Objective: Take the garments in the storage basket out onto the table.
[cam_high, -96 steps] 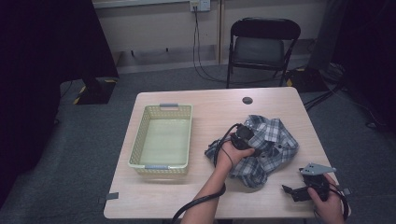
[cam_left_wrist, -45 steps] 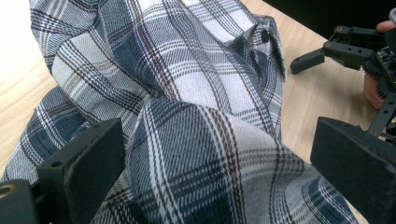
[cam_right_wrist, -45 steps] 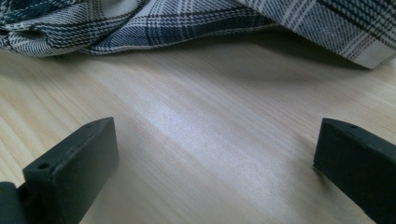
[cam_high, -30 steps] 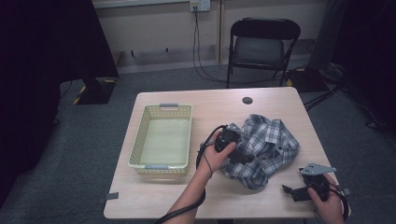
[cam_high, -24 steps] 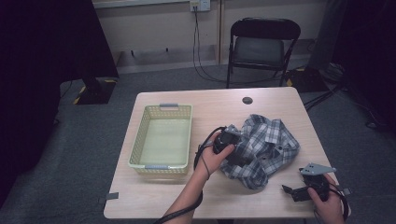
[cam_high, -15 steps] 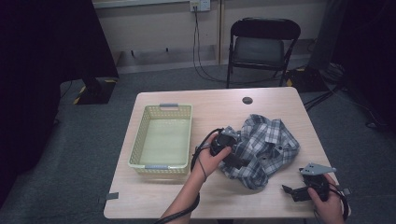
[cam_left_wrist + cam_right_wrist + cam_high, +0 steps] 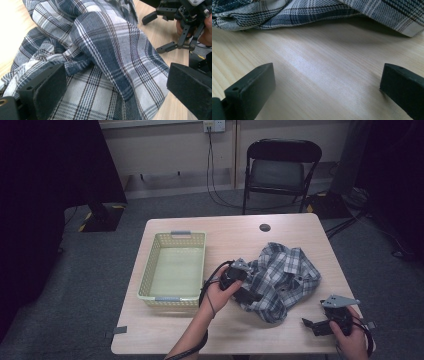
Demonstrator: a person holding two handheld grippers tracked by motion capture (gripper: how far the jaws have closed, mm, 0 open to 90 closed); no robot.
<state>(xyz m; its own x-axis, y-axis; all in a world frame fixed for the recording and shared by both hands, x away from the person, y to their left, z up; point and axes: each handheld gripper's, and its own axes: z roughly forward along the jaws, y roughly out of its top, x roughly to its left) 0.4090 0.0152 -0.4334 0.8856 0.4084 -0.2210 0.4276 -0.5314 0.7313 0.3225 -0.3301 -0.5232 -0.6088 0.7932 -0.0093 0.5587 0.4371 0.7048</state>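
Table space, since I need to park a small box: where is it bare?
Bare wood lies along the table front edge below the basket, on the far strip around the dark round disc, and between the plaid shirt and right gripper. It is crowded mid-table, where the left gripper meets the shirt.

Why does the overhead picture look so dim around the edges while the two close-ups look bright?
High view: light falls on the table, the room around stays dark. Left gripper view: the plaid shirt is sharp, the wood at the upper left washes out to white. Right gripper view: a pale sheen streaks the wood, and the near jaws look soft.
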